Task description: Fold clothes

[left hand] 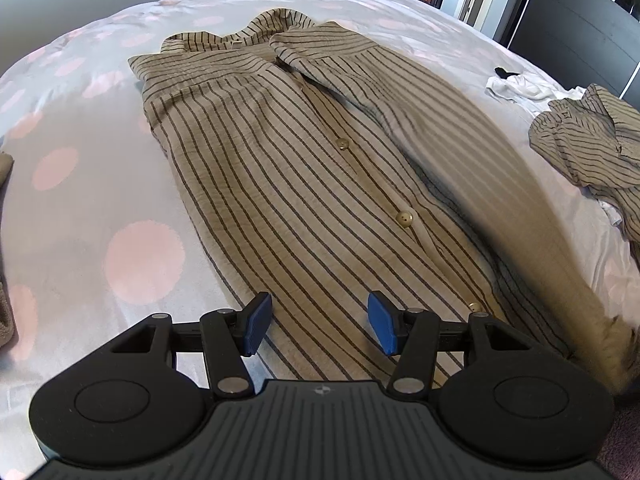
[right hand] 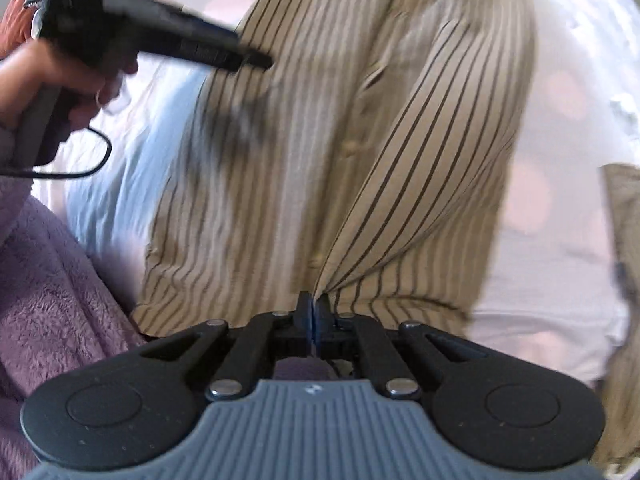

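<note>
Shirt [left hand: 280, 184], tan with dark stripes and buttons down the front, lies spread on the bed [left hand: 80, 184], collar at the far end. Its right edge is lifted in a blurred fold; the right gripper [right hand: 313, 312], fingers pressed together, pinches that cloth, probably at the hem. The left gripper [left hand: 316, 328] hovers over the near hem, fingers spread and empty. More striped clothes [left hand: 592, 148] sit crumpled at the far right.
</note>
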`<state>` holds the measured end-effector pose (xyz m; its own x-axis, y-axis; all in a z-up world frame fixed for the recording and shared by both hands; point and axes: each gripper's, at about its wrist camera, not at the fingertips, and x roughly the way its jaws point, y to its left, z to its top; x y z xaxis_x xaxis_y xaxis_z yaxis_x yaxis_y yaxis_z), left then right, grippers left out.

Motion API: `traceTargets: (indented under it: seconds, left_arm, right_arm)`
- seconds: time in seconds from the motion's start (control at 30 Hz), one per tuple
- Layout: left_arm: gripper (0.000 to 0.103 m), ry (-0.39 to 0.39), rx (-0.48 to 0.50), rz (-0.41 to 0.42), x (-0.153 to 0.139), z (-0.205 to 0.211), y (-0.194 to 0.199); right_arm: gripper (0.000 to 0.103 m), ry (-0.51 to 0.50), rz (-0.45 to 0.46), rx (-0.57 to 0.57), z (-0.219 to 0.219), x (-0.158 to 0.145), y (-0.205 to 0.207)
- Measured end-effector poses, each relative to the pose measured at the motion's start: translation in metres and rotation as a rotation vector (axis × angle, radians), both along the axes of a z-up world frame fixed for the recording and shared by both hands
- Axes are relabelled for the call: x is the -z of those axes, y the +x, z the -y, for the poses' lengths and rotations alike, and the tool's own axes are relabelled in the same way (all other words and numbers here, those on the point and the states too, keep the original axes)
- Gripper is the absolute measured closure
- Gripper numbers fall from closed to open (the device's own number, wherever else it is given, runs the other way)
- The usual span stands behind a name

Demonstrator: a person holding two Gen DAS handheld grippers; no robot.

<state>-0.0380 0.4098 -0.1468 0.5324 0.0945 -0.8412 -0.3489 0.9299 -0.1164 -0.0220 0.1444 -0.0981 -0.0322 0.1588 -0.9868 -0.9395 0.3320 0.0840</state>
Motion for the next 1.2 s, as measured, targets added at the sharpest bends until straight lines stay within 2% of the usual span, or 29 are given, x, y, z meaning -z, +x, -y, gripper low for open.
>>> traceTargets:
  seconds: [0.2, 0.33, 0.5, 0.6, 0.67, 0.83, 0.97, 1.2]
  left_arm:
    - [0.052, 0.025, 0.002, 0.006, -0.002, 0.000, 0.002]
    - [0.052, 0.047, 0.027, 0.016, -0.006, 0.004, 0.007]
    - [0.052, 0.066, 0.067, 0.009, -0.014, 0.013, 0.015]
    - [0.052, 0.112, 0.123, 0.015, -0.024, 0.022, 0.028]
    - [0.052, 0.198, 0.206, 0.020, -0.032, 0.030, 0.041]
    - [0.052, 0.537, 0.523, -0.054, -0.034, 0.054, 0.086]
    - [0.052, 0.750, 0.795, -0.085, -0.020, 0.058, 0.114]
    - [0.053, 1.042, 1.218, -0.153, 0.025, 0.049, 0.148]
  right_arm:
    - [0.101, -0.075, 0.074, -0.026, -0.016, 0.047, -0.014]
    - [0.100, -0.076, 0.069, 0.006, -0.019, 0.065, -0.011]
    - [0.099, -0.066, -0.002, 0.005, -0.018, 0.069, 0.003]
    - [0.101, -0.078, -0.080, -0.010, -0.022, 0.072, 0.019]
    - [0.101, -0.077, -0.125, -0.033, -0.024, 0.074, 0.029]
    - [0.102, -0.034, -0.231, -0.028, -0.018, 0.084, 0.050]
    - [0.102, 0.000, -0.309, 0.002, -0.012, 0.090, 0.066]
    - [0.102, 0.047, -0.392, 0.047, -0.005, 0.099, 0.083]
